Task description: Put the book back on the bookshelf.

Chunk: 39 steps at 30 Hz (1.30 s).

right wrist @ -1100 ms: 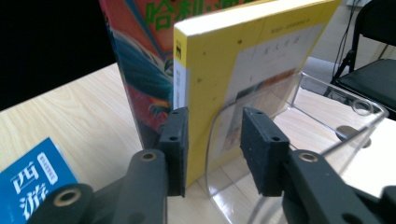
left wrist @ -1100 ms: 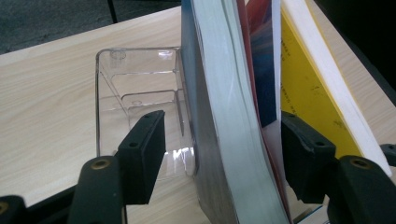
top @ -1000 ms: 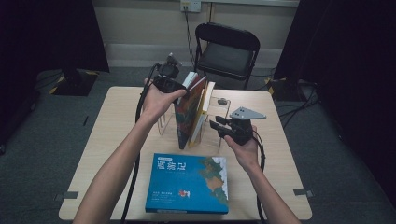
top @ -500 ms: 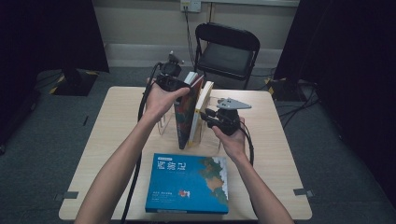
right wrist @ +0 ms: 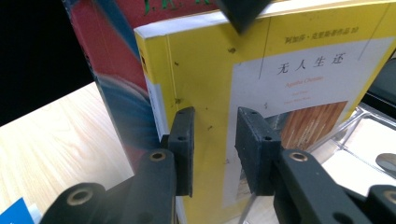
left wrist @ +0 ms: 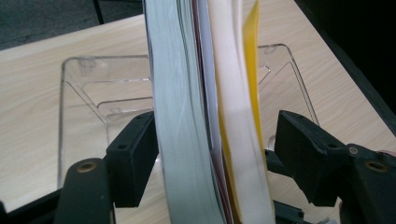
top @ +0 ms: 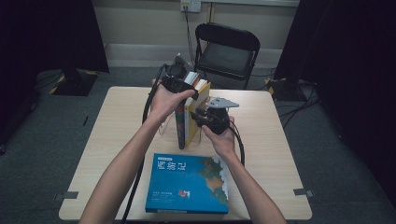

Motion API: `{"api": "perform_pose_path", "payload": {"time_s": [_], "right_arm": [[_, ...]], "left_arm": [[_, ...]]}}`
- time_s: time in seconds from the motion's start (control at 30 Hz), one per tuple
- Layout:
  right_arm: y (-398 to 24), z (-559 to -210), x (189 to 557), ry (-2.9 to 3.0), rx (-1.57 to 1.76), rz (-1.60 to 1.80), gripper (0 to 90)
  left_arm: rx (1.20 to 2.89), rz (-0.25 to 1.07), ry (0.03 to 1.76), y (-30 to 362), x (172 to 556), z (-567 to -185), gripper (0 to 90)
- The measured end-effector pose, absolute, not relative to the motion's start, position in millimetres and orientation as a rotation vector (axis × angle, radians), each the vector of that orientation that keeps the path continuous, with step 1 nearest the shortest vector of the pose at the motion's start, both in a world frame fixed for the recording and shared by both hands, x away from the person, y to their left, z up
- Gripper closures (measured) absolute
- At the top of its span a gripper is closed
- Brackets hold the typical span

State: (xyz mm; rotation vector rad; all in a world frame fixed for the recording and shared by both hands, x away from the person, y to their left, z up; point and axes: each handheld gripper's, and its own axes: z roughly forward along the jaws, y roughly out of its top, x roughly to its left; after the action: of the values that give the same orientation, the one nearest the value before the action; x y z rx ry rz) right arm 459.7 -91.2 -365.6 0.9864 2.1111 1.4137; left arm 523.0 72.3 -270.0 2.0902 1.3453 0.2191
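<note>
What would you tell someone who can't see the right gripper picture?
A yellow paperback book stands upright, filling the view, with a red and blue book standing behind it. The right gripper points its black jaws at the yellow cover, slightly apart, above a pale wooden table.

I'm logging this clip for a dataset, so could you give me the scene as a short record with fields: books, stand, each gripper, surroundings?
upright books: a thicker dark-covered book and a yellow book, side by side on a clear stand
flat book: blue book near the table's front edge
left gripper: over the books' tops, jaws straddling both; one jaw touches the pages, the other stands apart
right gripper: jaws close together, tips against the yellow cover, nothing between them
behind table: black folding chair
</note>
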Motion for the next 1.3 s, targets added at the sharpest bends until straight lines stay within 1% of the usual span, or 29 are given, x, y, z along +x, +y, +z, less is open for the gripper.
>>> {"api": "perform_pose_path", "payload": {"time_s": [0.13, 0.17, 0.2, 0.23, 0.27, 0.3, 0.37, 0.5, 0.6, 0.63, 0.67, 0.7, 0.73, 0.83, 0.97, 1.07, 1.2, 1.3], "right_arm": [[-86.4, -365.9, 461.9, 2.120, 0.989, 1.407, 68.7], [-83.4, -365.4, 462.3, 2.121, 0.982, 1.401, 69.2], [-83.4, -365.4, 462.3, 2.121, 0.982, 1.401, 69.2], [-82.5, -365.5, 462.7, 2.119, 0.981, 1.401, 68.8], [-82.5, -365.5, 462.7, 2.119, 0.981, 1.401, 68.8], [-84.1, -365.3, 462.1, 2.121, 0.983, 1.400, 67.3], [-87.2, -365.1, 459.6, 2.120, 0.976, 1.397, 67.0], [-94.8, -364.0, 455.2, 2.124, 0.966, 1.386, 66.5], [-98.1, -362.8, 452.5, 2.123, 0.965, 1.386, 66.1], [-99.9, -362.0, 450.7, 2.122, 0.962, 1.390, 66.1], [-101.4, -361.4, 448.8, 2.124, 0.954, 1.384, 65.6], [-104.9, -360.0, 444.8, 2.124, 0.942, 1.385, 65.3], [-104.9, -360.0, 444.8, 2.124, 0.942, 1.385, 65.3], [-112.0, -358.5, 441.0, 2.116, 0.945, 1.401, 65.3], [-121.7, -357.7, 434.9, 2.114, 0.937, 1.394, 65.3], [-131.2, -355.8, 428.4, 2.104, 0.933, 1.398, 65.1], [-136.8, -356.3, 426.1, 2.099, 0.940, 1.391, 64.8], [-142.4, -355.8, 424.8, 2.093, 0.945, 1.389, 64.5]], "left_arm": [[2.122, 0.225, 1.343, 69.7, 523.6, -273.6, 31.5], [2.147, 0.275, 1.370, 68.0, 523.7, -275.4, 33.4], [2.147, 0.275, 1.370, 68.0, 523.7, -275.4, 33.9], [2.174, 0.297, 1.396, 67.7, 526.2, -277.9, 36.5], [2.174, 0.297, 1.396, 67.7, 526.2, -277.9, 41.7], [2.157, 0.250, 1.421, 69.9, 529.7, -280.8, 41.2], [2.182, 0.238, 1.398, 68.3, 531.2, -283.0, 47.5], [2.206, 0.281, 1.410, 62.4, 531.0, -286.2, 46.8], [2.260, 0.277, 1.436, 57.9, 532.0, -287.1, 47.2], [2.316, 0.270, 1.454, 54.8, 531.8, -288.2, 51.6], [2.334, 0.280, 1.442, 54.7, 532.0, -287.4, 53.6], [2.323, 0.283, 1.447, 54.7, 531.7, -287.4, 55.6], [2.325, 0.289, 1.442, 54.6, 531.4, -287.3, 55.6], [2.288, 0.265, 1.496, 55.1, 531.8, -286.9, 58.4], [2.256, 0.275, 1.568, 49.2, 530.6, -286.1, 59.1], [2.168, 0.300, 1.646, 46.9, 528.8, -287.2, 59.2], [2.166, 0.308, 1.662, 44.0, 527.9, -286.8, 59.2], [2.159, 0.290, 1.662, 44.3, 529.6, -285.8, 59.4]]}}
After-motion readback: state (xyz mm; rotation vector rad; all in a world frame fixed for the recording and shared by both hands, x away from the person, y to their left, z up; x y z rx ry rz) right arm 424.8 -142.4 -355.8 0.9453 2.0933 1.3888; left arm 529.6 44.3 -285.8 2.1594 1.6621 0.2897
